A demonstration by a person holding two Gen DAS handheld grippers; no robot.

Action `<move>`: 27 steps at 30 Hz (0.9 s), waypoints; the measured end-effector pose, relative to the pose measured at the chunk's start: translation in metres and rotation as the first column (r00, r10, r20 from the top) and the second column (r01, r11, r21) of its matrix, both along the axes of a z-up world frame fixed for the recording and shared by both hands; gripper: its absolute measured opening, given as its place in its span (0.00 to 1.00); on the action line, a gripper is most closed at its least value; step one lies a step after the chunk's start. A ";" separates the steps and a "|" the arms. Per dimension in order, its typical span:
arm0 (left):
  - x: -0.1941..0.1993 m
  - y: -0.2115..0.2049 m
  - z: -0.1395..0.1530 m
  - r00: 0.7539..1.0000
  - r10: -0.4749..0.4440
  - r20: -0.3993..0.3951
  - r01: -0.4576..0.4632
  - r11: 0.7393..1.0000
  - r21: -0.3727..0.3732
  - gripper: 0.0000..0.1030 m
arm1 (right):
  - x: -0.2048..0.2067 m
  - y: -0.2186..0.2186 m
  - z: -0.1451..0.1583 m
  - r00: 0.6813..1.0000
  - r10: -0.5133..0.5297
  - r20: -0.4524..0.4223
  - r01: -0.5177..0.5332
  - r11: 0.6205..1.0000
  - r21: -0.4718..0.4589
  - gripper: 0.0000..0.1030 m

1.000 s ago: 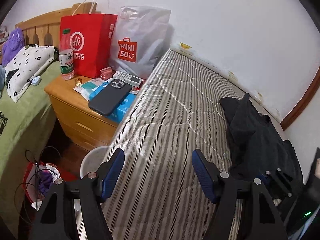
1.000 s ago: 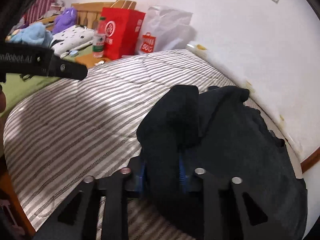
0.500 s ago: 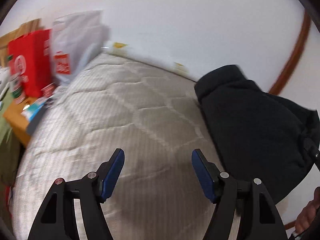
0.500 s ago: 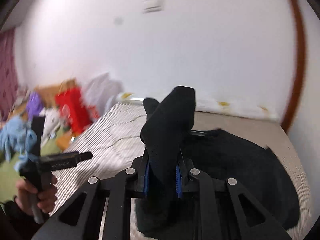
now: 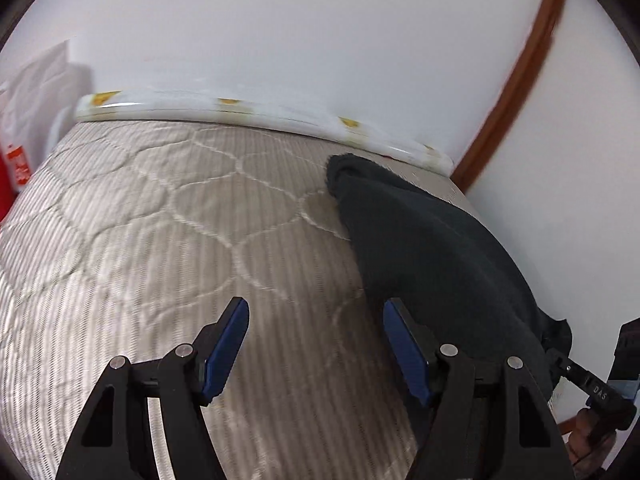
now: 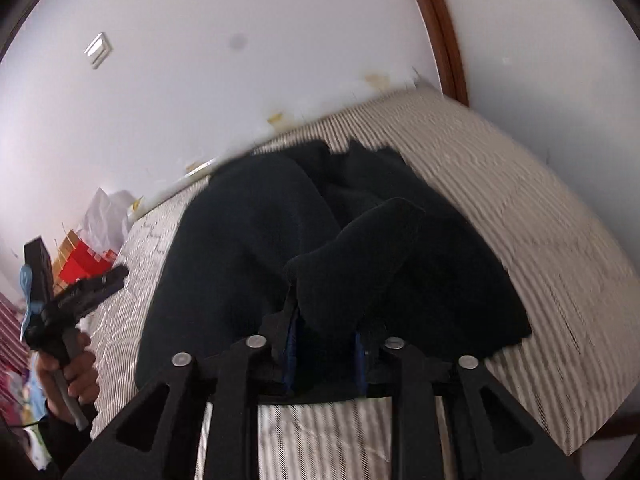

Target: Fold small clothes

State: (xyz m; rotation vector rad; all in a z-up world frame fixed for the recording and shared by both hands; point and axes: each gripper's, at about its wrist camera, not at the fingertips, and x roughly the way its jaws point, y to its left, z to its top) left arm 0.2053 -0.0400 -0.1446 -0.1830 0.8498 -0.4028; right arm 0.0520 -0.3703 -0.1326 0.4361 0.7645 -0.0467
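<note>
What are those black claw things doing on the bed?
A person holds a gripper in each hand to fold clothes. The right gripper is shut on a bunched part of the black garment, which lies on the striped mattress. The left gripper is open and empty, above the mattress beside the garment.

Black garment (image 5: 432, 248), soft fleecy-looking fabric, unfolded and rumpled, lying on the striped quilted mattress (image 5: 160, 240). In the left wrist view it fills the right-center of the frame, running from a rounded bunched end near the upper middle down toward the lower right edge. In the right wrist view the same garment (image 6: 248, 240) spreads across the center, edges uneven, with one thick fold lifted off the pile and standing up at center-bottom of the frame, tilted to the right.
</note>
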 end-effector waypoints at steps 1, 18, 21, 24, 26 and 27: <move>0.002 -0.007 0.000 1.000 -0.008 -0.001 0.008 1.000 0.006 0.66 | -0.003 -0.001 -0.002 1.000 -0.004 0.008 0.004 1.000 0.002 0.30; 0.029 -0.051 0.018 0.999 -0.041 0.020 0.040 0.997 0.062 0.66 | 0.059 -0.045 0.031 0.995 0.070 0.074 -0.067 0.997 -0.044 0.62; 0.032 -0.055 0.016 0.999 -0.044 0.020 0.043 0.997 0.069 0.66 | 0.081 -0.031 0.023 0.989 0.145 0.024 -0.143 0.988 -0.065 0.62; 0.035 -0.057 0.014 0.999 -0.047 0.015 0.045 0.996 0.079 0.66 | 0.100 -0.016 0.006 0.979 0.201 -0.045 -0.204 0.976 -0.073 0.62; 0.037 -0.058 0.012 0.999 -0.047 0.010 0.046 0.996 0.079 0.66 | 0.110 -0.006 -0.008 0.973 0.202 -0.115 -0.215 0.970 -0.116 0.63; 0.038 -0.059 0.010 0.999 -0.047 0.008 0.047 0.996 0.079 0.66 | 0.114 -0.003 -0.015 0.970 0.200 -0.140 -0.218 0.968 -0.127 0.63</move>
